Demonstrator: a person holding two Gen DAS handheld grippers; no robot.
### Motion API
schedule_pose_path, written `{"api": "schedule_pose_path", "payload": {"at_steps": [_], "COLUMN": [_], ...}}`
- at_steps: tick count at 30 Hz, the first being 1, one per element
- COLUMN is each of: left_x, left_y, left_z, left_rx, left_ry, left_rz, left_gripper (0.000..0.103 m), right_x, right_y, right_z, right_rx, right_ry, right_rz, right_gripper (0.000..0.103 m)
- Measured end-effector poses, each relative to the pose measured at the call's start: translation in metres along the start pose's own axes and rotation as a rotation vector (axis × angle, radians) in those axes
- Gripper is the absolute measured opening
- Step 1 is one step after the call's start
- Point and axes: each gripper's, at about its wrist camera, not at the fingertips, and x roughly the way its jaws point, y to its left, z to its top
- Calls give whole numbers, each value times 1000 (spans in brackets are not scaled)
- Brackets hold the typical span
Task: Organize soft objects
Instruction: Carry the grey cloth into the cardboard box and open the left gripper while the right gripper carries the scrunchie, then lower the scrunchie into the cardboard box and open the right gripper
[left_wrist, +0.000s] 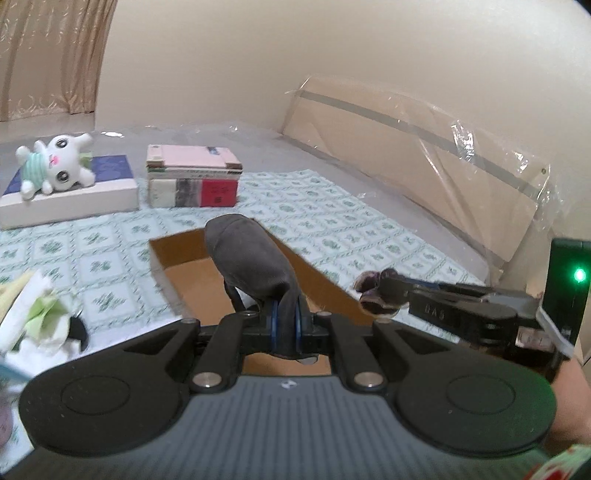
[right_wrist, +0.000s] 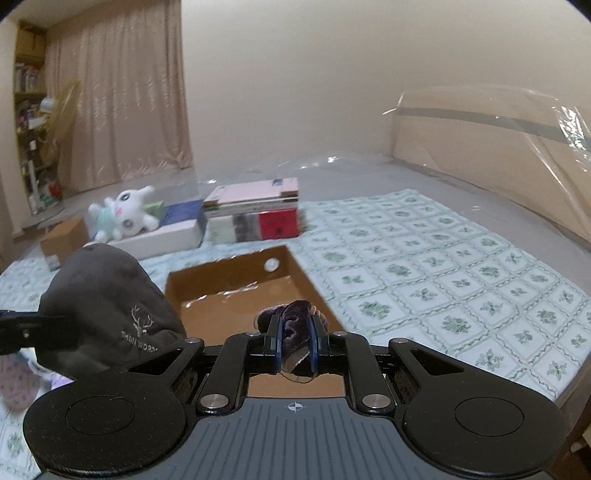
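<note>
My left gripper (left_wrist: 286, 321) is shut on a dark grey cap (left_wrist: 251, 258) and holds it above the near end of an open cardboard box (left_wrist: 192, 280). The cap also shows at the left of the right wrist view (right_wrist: 107, 306), with a deer logo. My right gripper (right_wrist: 294, 341) is shut on a dark purple velvet scrunchie (right_wrist: 295, 325) over the box's near edge (right_wrist: 236, 291). The right gripper with the scrunchie (left_wrist: 373, 291) shows at the right of the left wrist view. A white plush toy (left_wrist: 59, 166) lies on a flat white box (left_wrist: 74, 199) at the far left.
A stack of books (left_wrist: 192, 177) stands beside the white box on the green patterned bedcover (left_wrist: 332, 206). A pile of light cloth items (left_wrist: 40, 317) lies at the near left. A plastic-wrapped headboard (left_wrist: 424, 147) runs along the right. A small cardboard box (right_wrist: 64, 236) sits on the floor.
</note>
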Motion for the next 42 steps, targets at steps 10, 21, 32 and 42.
{"api": "schedule_pose_path", "payload": {"at_steps": [10,21,32,42], "left_x": [62,42,-18,-84], "left_y": [-1,22,61,106], "left_z": [1,-25,-52,-77], "left_rx": [-14,-5,-64,-127], "left_ry": [33,52,20,10], "left_rz": [-51,49,186,342], "left_gripper": [18,39,48,48], "right_x": [30,45,42,8], "right_y": [-7,-4,8,56], "right_z": [-7,-18,-19,-24], "right_rx": [11,25,30,38], "right_ry": [54,88,27,26], "right_rz": [-14,14,62,165], "right_gripper": [14,14,66,66]}}
